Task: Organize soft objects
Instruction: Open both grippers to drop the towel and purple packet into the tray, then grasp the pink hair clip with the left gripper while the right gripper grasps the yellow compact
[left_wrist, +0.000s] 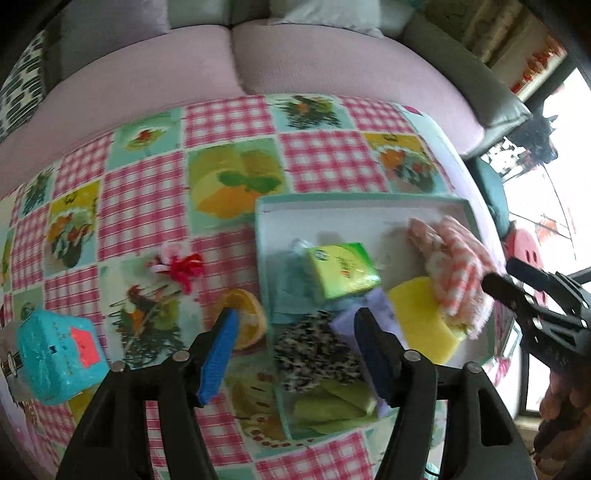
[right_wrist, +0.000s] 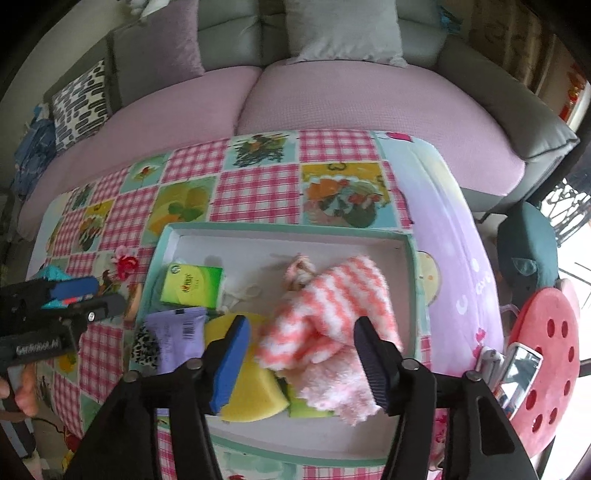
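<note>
Now towel (right_wrist: 332, 314) below right gripper (right_wrist: 301, 354) (apart).

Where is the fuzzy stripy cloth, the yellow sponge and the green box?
Fuzzy pink-and-white striped cloth (right_wrist: 343, 291), right wrist view, middle of its top fold.
Yellow foam sponge (right_wrist: 255, 391), right wrist view, its flat top.
Green cardboard box (left_wrist: 341, 271), left wrist view, its printed top face.

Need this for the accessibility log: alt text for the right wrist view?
The open right gripper hangs empty over a shallow tray holding a pink-and-white striped fuzzy cloth, yellow sponge, green packet and purple packet. The tray sits on a patchwork tablecloth.
</note>
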